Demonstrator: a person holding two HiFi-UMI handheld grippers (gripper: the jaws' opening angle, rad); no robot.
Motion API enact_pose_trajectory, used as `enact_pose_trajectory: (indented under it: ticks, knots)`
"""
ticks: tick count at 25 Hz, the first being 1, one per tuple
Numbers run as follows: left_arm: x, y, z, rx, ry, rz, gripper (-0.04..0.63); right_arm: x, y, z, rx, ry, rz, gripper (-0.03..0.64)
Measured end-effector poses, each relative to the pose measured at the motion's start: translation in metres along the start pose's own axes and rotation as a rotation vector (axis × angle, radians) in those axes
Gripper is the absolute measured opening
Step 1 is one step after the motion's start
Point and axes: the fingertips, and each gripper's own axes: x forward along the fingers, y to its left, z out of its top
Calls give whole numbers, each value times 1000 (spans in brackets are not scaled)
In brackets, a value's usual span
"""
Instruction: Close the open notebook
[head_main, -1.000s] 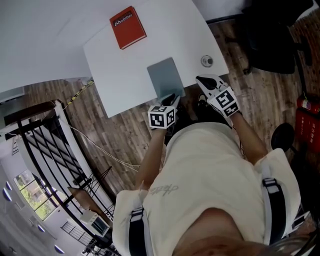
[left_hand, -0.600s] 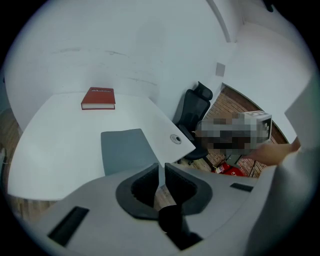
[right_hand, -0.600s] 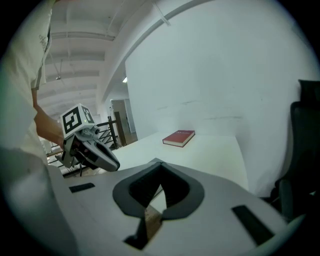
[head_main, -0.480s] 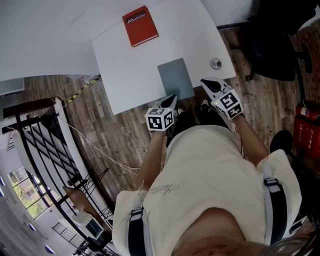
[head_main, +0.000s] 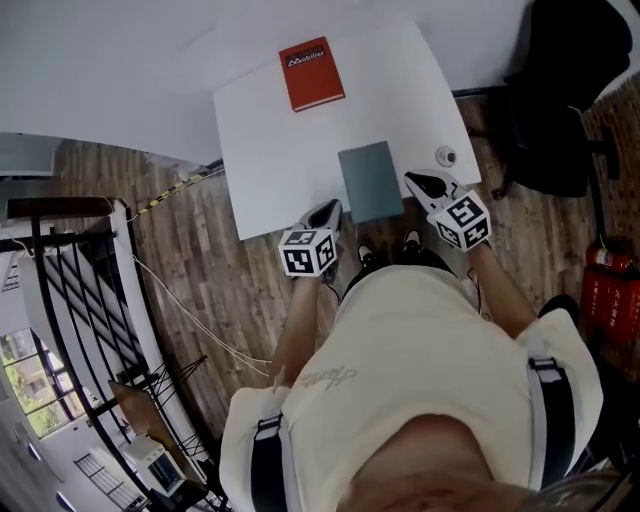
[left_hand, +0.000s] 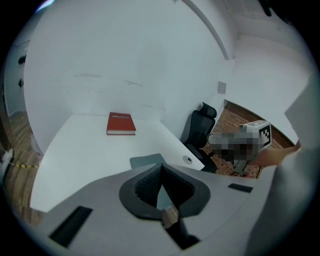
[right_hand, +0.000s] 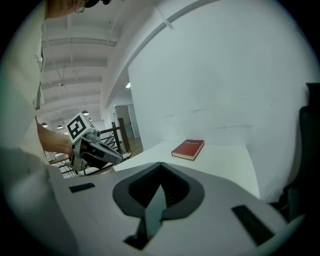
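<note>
- While I stand at the white desk (head_main: 270, 130), the gray notebook (head_main: 371, 181) lies flat near my edge of it, with its cover shut.
- My left gripper (head_main: 327, 212) hangs just left of the notebook, over the desk edge. Its fingers (left_hand: 144, 186) are pressed together with nothing in them.
- My right gripper (head_main: 420, 183) is just right of the notebook. Its fingers (right_hand: 175, 187) are together too and hold nothing.
- A red book (head_main: 311, 74) lies far behind the notebook, well apart from it.
- A small round thing (head_main: 446, 156) sits in the desk to the right of the notebook.
- A black chair (head_main: 570, 90) stands farther right of the notebook, off the desk.
</note>
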Motion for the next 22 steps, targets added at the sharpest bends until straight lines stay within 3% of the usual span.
enact_pose_trajectory:
  ticks: [5,13,22]
  knots:
    - [-31,5,54,121,-126,63,20,1,-4,55,-68,-93,-25,6]
    - [-57,25,122,115,-305,118,20,-3,-4,128,-145,-192,-38,6]
    - [-78,24,186,195,-425,151,20,-7,1,189,-227,-271,-32,6]
